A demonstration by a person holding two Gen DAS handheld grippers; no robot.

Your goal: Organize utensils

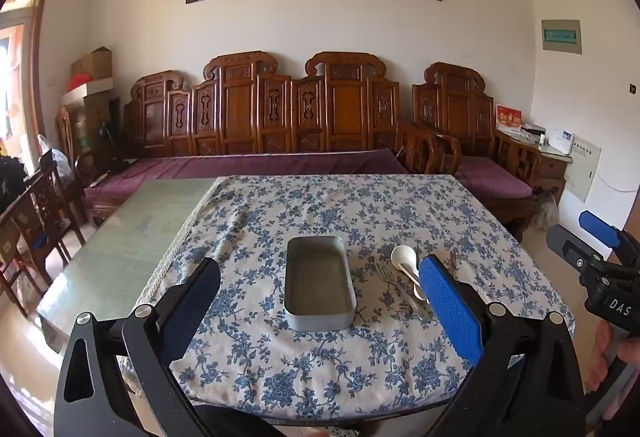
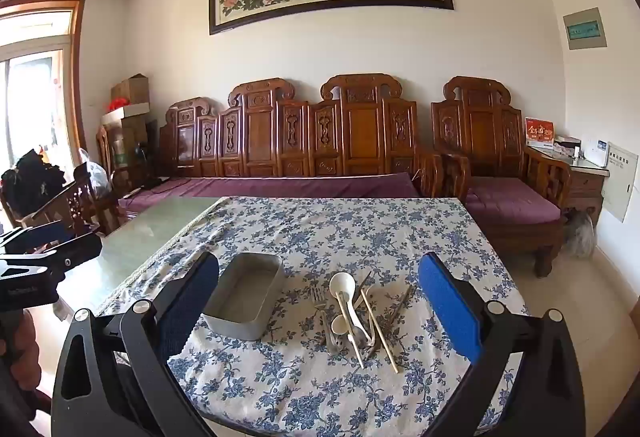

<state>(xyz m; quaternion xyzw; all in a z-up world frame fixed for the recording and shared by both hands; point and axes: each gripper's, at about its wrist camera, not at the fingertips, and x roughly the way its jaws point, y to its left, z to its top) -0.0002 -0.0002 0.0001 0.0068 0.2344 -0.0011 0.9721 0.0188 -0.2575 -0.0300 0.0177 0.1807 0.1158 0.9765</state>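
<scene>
An empty grey metal box [image 1: 319, 281] [image 2: 245, 300] lies on the blue-flowered tablecloth [image 1: 320, 365] [image 2: 304, 389]. To its right is a pile of utensils: a white spoon [image 2: 345, 291] [image 1: 405, 259], a smaller white spoon [image 2: 341, 325], a metal fork [image 2: 321, 307] [image 1: 394, 283] and chopsticks [image 2: 380, 329]. My left gripper [image 1: 320, 303] is open above the near table edge, facing the box. My right gripper [image 2: 320, 303] is open and empty, facing the pile. The left gripper's right finger hides part of the pile in the left wrist view.
The cloth covers the right part of a glass-topped table [image 1: 120, 237] [image 2: 132, 241]. A carved wooden sofa [image 1: 280, 141] [image 2: 304, 157] with purple cushions stands behind the table. Wooden chairs [image 1: 32, 221] stand to the left. The right gripper also shows at the right of the left wrist view [image 1: 600, 261].
</scene>
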